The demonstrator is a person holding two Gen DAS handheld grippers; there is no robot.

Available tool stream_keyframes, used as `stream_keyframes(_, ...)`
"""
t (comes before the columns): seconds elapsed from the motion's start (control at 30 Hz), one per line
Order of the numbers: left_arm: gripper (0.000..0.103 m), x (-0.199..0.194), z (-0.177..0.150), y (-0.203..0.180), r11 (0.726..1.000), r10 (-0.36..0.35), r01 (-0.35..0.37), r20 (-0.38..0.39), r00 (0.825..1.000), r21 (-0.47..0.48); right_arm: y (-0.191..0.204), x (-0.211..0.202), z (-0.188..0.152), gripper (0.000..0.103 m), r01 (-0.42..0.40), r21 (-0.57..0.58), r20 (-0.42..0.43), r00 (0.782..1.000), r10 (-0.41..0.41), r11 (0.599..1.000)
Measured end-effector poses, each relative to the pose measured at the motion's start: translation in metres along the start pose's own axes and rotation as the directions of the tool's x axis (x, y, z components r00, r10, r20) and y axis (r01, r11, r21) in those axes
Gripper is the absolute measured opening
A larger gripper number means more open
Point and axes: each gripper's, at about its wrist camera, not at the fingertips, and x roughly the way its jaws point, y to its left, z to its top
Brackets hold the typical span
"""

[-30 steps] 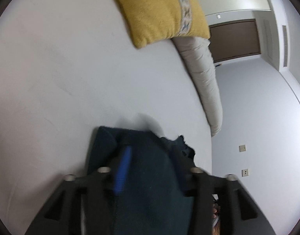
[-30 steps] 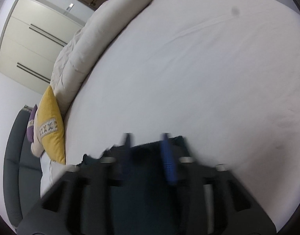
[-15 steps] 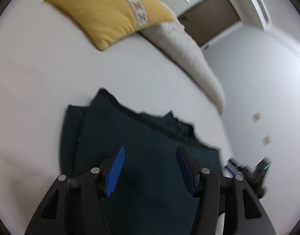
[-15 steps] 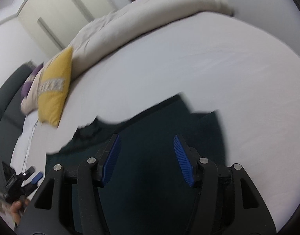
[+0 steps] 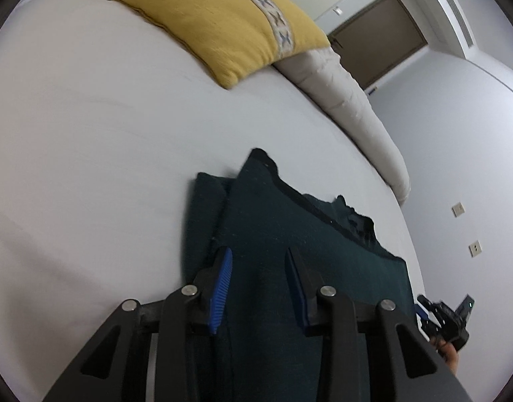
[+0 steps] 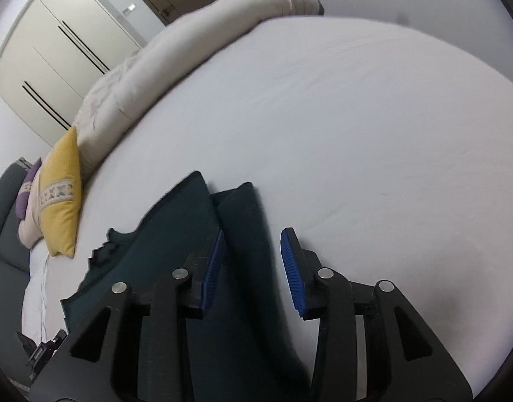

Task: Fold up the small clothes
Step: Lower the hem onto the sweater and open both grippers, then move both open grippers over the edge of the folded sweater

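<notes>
The bed (image 6: 374, 117) fills both views, its sheet pale and mostly bare; a rolled duvet (image 6: 189, 43) runs along the far edge, with a yellow pillow (image 5: 229, 23) at one end of it; the garment (image 5: 290, 234), dark green and already folded in part, lies flat on the sheet right under my two tools, its long axis running across from one hand to the other. My left tool (image 5: 258, 284) sits over the garment's left end, cloth showing under and between its blue pads; its jaws are closing, at a middling gap, and I judge they grip nothing yet. My right tool (image 6: 253, 266) sits at the opposite end, where a folded strip lies under the gap and the outer pad is over bare sheet; its jaws are closing too, with no pinch that I can see. Each hand is nearest its own end, so I judge the next fold wants both ends taken together and carried across the short way.
</notes>
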Motion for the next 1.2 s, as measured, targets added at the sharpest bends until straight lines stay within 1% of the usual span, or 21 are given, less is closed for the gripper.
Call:
stream_keyframes(0.03,0.036,-0.005,-0.002,-0.003,1.000,0.017,-0.018,0.008,1.000,0.007,0.003,-0.007,-0.004,0.035,-0.035,0.002,-0.007,0.999,0.035,0.999)
stream_keyframes(0.1,0.045,-0.009,-0.006,-0.017,0.998,0.041,-0.042,0.025,0.999,0.046,0.023,-0.020,-0.019,0.035,-0.116,-0.047,-0.024,0.993,0.115,0.992)
stream_keyframes(0.13,0.046,-0.013,-0.009,-0.025,0.997,0.045,-0.047,0.035,0.998,0.068,0.031,-0.025,-0.024,0.035,-0.142,-0.078,-0.035,0.990,0.139,0.987)
stream_keyframes(0.2,0.051,-0.020,-0.016,-0.038,0.995,0.024,-0.028,0.040,0.999,0.096,0.057,-0.031,-0.042,0.034,-0.178,-0.162,-0.060,0.984,0.170,0.971)
stream_keyframes(0.27,0.054,-0.022,-0.026,-0.052,0.992,0.010,-0.015,0.037,0.999,0.123,0.070,-0.035,-0.053,0.035,-0.151,-0.214,-0.042,0.988,0.145,0.965)
stream_keyframes(0.3,0.055,-0.024,-0.033,-0.056,0.990,0.006,-0.010,0.027,1.000,0.144,0.072,-0.037,-0.056,0.035,-0.113,-0.226,-0.018,0.994,0.112,0.967)
stream_keyframes(0.33,0.055,-0.023,-0.038,-0.060,0.986,0.012,-0.015,0.020,1.000,0.163,0.068,-0.042,-0.054,0.036,-0.086,-0.221,-0.003,0.996,0.087,0.971)
stream_keyframes(0.37,0.055,-0.024,-0.042,-0.061,0.983,0.020,-0.023,0.017,1.000,0.180,0.063,-0.045,-0.053,0.041,-0.056,-0.213,0.015,0.998,0.060,0.975)
stream_keyframes(0.4,0.055,-0.023,-0.046,-0.060,0.980,0.031,-0.033,0.014,0.999,0.194,0.058,-0.048,-0.052,0.043,-0.012,-0.216,0.036,0.999,0.020,0.976)
stream_keyframes(0.43,0.055,-0.022,-0.050,-0.059,0.979,0.043,-0.044,0.007,0.999,0.198,0.052,-0.052,-0.052,0.045,0.048,-0.233,0.064,0.997,-0.034,0.971)
stream_keyframes(0.47,0.055,-0.018,-0.052,-0.060,0.980,0.047,-0.047,0.002,0.999,0.193,0.046,-0.058,-0.052,0.045,0.080,-0.248,0.075,0.995,-0.063,0.965)
stream_keyframes(0.6,0.055,-0.012,-0.063,-0.054,0.980,0.056,-0.052,-0.014,0.998,0.191,0.016,-0.067,-0.060,0.045,0.104,-0.280,0.055,0.994,-0.092,0.954)
stream_keyframes(0.67,0.055,-0.010,-0.066,-0.053,0.979,0.062,-0.057,-0.015,0.998,0.197,0.001,-0.068,-0.069,0.044,0.092,-0.283,0.024,0.996,-0.089,0.955)
stream_keyframes(0.73,0.055,-0.011,-0.066,-0.054,0.977,0.064,-0.060,-0.013,0.998,0.203,-0.006,-0.068,-0.078,0.040,0.078,-0.296,-0.003,0.997,-0.083,0.952)
stream_keyframes(0.77,0.055,-0.011,-0.066,-0.053,0.976,0.066,-0.062,-0.013,0.998,0.207,-0.005,-0.068,-0.083,0.036,0.074,-0.318,-0.007,0.997,-0.081,0.945)
stream_keyframes(0.83,0.055,-0.012,-0.065,-0.052,0.975,0.068,-0.064,-0.014,0.998,0.211,0.002,-0.066,-0.089,0.035,0.092,-0.356,0.008,0.995,-0.095,0.930)
stream_keyframes(0.93,0.055,-0.010,-0.066,-0.051,0.975,0.068,-0.063,-0.019,0.997,0.211,0.006,-0.078,-0.094,0.035,0.095,-0.379,0.026,0.995,-0.092,0.921)
stream_keyframes(1.0,0.055,-0.008,-0.066,-0.051,0.975,0.072,-0.066,-0.021,0.997,0.213,0.006,-0.075,-0.099,0.024,0.090,-0.409,-0.008,0.995,-0.102,0.908)
stream_keyframes(1.07,0.055,-0.009,-0.066,-0.051,0.976,0.072,-0.066,-0.020,0.997,0.208,0.006,-0.072,-0.100,0.013,0.112,-0.427,-0.018,0.991,-0.133,0.897)
stream_keyframes(1.13,0.054,-0.009,-0.065,-0.050,0.977,0.070,-0.064,-0.023,0.997,0.204,0.001,-0.073,-0.099,0.006,0.110,-0.410,-0.024,0.991,-0.131,0.905)
stream_keyframes(1.2,0.051,-0.009,-0.065,-0.049,0.977,0.073,-0.066,-0.025,0.997,0.202,-0.002,-0.075,-0.098,0.005,0.116,-0.398,-0.018,0.991,-0.134,0.910)
